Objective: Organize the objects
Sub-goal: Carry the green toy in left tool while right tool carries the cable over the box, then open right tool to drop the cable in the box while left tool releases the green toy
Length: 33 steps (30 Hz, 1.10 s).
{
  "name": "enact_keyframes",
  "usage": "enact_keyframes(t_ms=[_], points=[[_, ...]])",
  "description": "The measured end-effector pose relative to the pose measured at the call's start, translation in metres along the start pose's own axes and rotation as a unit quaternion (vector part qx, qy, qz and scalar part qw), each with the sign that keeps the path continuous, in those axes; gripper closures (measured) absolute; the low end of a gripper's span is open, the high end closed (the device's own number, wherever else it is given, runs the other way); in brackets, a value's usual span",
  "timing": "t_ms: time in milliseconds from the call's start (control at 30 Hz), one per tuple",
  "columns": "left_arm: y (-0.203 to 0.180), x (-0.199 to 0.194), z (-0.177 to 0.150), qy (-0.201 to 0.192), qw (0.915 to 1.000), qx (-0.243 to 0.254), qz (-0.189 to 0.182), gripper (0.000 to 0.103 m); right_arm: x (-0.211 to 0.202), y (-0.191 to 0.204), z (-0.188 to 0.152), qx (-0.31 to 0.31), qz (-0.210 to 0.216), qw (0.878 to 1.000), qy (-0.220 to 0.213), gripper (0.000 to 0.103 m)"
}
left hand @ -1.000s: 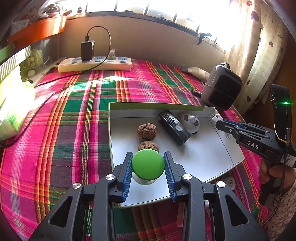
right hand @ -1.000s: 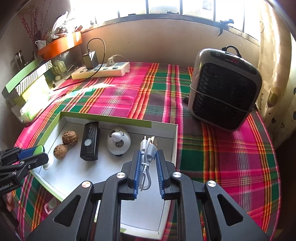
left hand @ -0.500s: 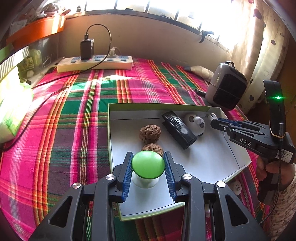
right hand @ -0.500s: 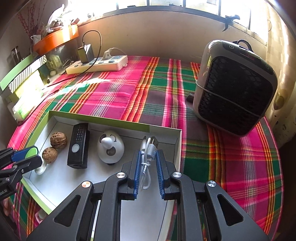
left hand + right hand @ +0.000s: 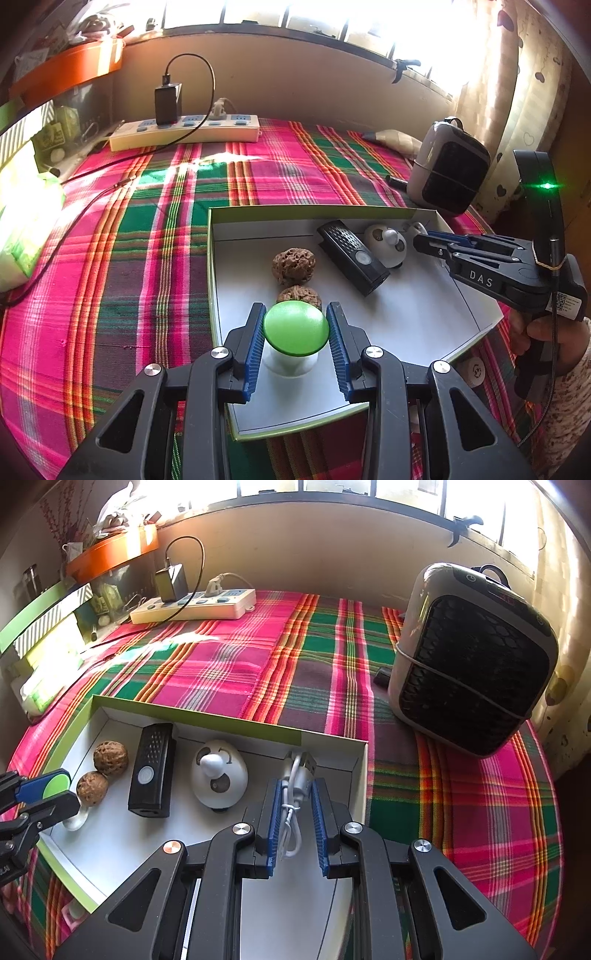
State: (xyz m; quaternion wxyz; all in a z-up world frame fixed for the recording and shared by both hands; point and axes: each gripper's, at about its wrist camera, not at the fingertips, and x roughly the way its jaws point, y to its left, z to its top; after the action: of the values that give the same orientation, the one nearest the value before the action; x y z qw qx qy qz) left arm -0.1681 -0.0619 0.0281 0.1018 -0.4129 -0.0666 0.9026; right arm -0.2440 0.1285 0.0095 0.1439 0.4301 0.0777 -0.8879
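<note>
White cable (image 5: 291, 805) | long axis along right hand-held gripper (image 5: 294, 805) fingers

This is somebody's home, a lived-in room by a sunny window rather than any lab or shop: a bright plaid cloth (image 5: 229, 664) in pink, green and orange covers the counter, and a curtain (image 5: 517, 92) printed with little hearts hangs at the right. A power strip (image 5: 184, 131) with a charger plugged in lies along the wall, a small portable heater (image 5: 476, 657) stands nearby, and an orange shelf (image 5: 110, 554) holds household clutter
</note>
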Motion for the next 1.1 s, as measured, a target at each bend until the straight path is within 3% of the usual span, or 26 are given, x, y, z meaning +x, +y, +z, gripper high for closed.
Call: enact_keyframes(t_ms=[1100], points=[[-0.0021,-0.0001,-0.0017,0.002,1.0,0.003,0.004,0.071,0.0036,0.0037,-0.0002,-0.005,-0.007,1.0,-0.008,0.085]])
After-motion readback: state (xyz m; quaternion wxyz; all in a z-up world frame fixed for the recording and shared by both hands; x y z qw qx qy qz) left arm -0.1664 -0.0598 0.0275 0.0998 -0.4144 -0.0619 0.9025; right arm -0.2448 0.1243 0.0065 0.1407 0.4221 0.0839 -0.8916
